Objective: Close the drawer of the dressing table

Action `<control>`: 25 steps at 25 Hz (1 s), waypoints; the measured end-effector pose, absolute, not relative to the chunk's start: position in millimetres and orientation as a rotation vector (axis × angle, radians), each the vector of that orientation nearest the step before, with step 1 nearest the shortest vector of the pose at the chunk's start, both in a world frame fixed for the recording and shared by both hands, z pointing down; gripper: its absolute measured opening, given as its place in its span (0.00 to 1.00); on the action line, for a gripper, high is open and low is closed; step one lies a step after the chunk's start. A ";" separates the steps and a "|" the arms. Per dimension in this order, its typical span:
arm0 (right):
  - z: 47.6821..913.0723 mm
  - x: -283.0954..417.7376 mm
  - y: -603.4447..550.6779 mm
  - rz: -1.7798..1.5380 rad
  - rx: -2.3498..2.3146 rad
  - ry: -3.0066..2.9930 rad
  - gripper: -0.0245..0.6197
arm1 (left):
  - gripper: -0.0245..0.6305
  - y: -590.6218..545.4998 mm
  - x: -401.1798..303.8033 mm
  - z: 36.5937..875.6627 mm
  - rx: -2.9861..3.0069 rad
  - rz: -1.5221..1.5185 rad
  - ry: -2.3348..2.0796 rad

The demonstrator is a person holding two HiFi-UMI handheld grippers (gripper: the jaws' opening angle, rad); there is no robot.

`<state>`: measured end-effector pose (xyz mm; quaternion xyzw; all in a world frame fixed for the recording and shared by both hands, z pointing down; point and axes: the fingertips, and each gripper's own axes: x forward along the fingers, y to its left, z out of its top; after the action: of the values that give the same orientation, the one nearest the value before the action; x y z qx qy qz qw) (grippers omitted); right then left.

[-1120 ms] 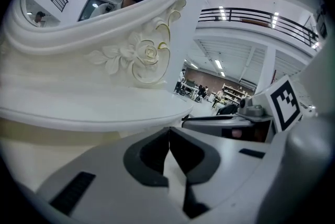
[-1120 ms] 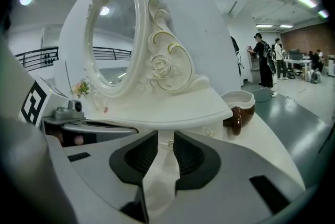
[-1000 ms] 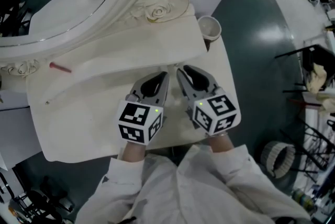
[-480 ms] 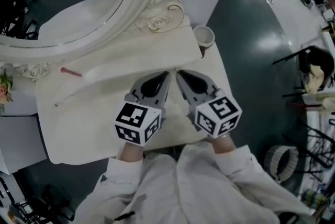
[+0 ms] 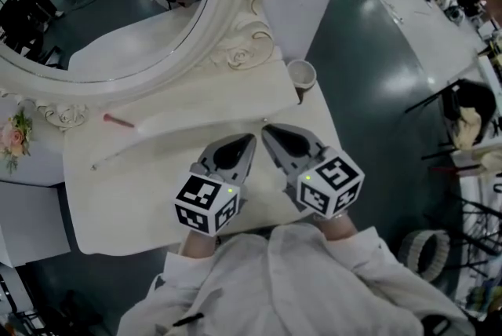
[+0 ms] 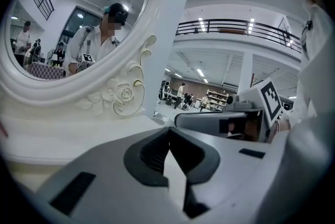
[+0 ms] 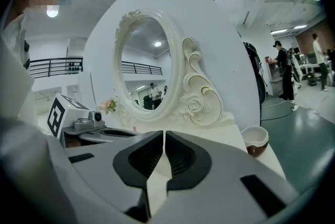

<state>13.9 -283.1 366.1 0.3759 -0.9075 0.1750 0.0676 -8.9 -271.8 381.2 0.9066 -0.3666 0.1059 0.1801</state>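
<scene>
A dark, glossy floor (image 5: 369, 91) surrounds the cream dressing table (image 5: 157, 185) you are standing at, with your white sleeves at its near edge. The oval mirror (image 5: 94, 12) in its carved frame rises at the back left. A carved rose (image 5: 239, 56) sits at the frame's lower right. A small cup (image 5: 301, 75) stands on the table's far right corner, just beside the frame's base. A thin red stick (image 5: 118, 120) lies on the left part of the top, well apart from your tools, and pink flowers (image 5: 14, 140) show at the far left edge. You hold your left gripper (image 5: 249, 140) and right gripper (image 5: 267, 130) side by side over the middle of the top, tips angled toward each other and nearly meeting. Each gripper's own view shows its fingers pressed together with nothing between them. The drawer is hidden from above, under the tabletop's near edge by your body.
</scene>
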 end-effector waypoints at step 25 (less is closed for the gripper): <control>367.1 13.7 -251.3 0.459 1.045 -2.746 0.06 | 0.05 -251.3 -12.0 386.9 2.510 0.365 -1.133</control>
<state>13.7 -251.3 367.1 0.3502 -0.9202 0.1538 0.0839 -12.0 -251.3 386.9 0.8886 -0.4012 0.1293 0.1809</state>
